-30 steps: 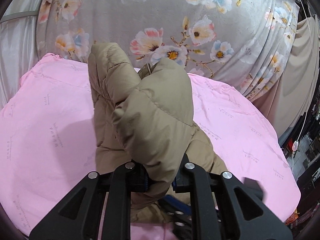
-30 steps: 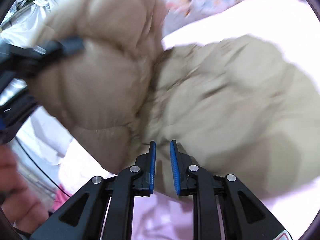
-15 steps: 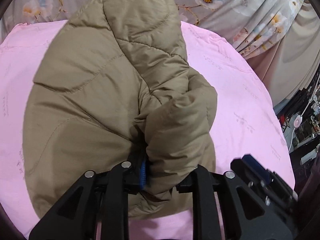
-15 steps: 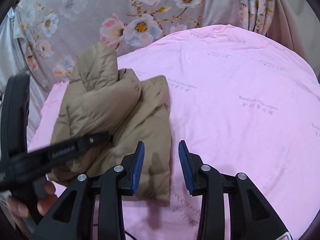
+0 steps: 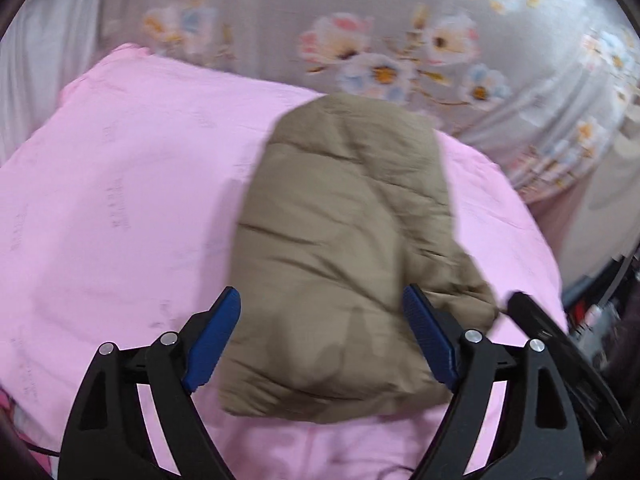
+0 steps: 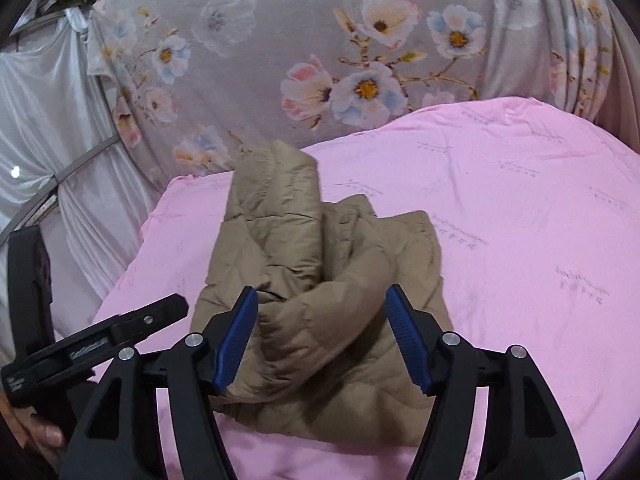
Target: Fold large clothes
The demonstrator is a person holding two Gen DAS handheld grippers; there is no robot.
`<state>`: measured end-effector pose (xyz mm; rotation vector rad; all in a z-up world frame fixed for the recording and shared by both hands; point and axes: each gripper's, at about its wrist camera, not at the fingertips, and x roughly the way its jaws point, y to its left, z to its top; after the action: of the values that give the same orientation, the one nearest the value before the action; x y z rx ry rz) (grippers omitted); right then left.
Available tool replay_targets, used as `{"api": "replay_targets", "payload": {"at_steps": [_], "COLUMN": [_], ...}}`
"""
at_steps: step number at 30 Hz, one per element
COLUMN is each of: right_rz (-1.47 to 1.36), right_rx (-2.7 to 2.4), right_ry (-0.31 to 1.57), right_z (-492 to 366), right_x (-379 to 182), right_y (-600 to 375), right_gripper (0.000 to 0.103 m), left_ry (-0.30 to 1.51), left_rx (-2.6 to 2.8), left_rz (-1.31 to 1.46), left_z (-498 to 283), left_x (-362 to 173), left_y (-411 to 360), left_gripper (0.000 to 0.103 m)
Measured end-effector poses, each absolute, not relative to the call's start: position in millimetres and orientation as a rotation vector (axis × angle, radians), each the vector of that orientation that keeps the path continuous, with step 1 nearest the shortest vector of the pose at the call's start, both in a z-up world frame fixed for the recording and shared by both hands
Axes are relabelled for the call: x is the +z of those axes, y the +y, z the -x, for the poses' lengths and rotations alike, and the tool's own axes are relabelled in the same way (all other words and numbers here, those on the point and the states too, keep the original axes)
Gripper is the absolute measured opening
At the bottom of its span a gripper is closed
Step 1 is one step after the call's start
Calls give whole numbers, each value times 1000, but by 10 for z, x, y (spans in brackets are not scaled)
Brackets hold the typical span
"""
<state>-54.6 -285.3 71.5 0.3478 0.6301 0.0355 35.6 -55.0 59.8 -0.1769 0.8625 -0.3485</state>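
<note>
One jacket (image 5: 344,248), one pink sheet (image 5: 120,200), two grippers.

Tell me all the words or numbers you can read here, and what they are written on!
None can be read.
Pink sheet: small rows of faint printed writing, too small and blurred to read.
Left gripper, seen from the right wrist view: a pale marking on its black arm, too blurred to read.
Tan puffy jacket: no label or writing shows.
Flowered curtain: only flowers, no words.

Both grippers' jaws have just opened, releasing the jacket (image 5: 340,248) onto the bedsheet (image 5: 120,200)
</note>
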Motion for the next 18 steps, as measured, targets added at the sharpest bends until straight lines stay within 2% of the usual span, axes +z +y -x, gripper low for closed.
{"api": "replay_targets", "payload": {"at_steps": [4, 6, 7, 8, 10, 13, 18], "right_rz": [-184, -149, -139, -116, -75, -138, -208], "right_rx": [-10, -15, -10, -15, -70, -92, -172], "right_ry": [655, 714, 735, 752, 794, 807, 833], "right_z": [314, 152, 101, 67, 38, 144, 356], "right_x": [704, 570, 508, 440, 330, 268, 98], "right_y": [-2539, -2476, -2470, -2465, -2519, -2759, -3097], "right_gripper": [67, 64, 50, 30, 16, 11, 9], "left_ry": [927, 956, 967, 972, 982, 985, 1017], "left_rx": [-291, -289, -290, -291, -302, -338, -413], "left_rz": [189, 189, 189, 185, 167, 131, 82], "left_z": [-539, -573, -582, -575, -563, -524, -465], "left_x": [408, 313, 273, 239, 224, 242, 167], "left_y": [-358, -351, -365, -393, -451, -652, -962], "left_gripper": [80, 80, 80, 80, 79, 78, 78]}}
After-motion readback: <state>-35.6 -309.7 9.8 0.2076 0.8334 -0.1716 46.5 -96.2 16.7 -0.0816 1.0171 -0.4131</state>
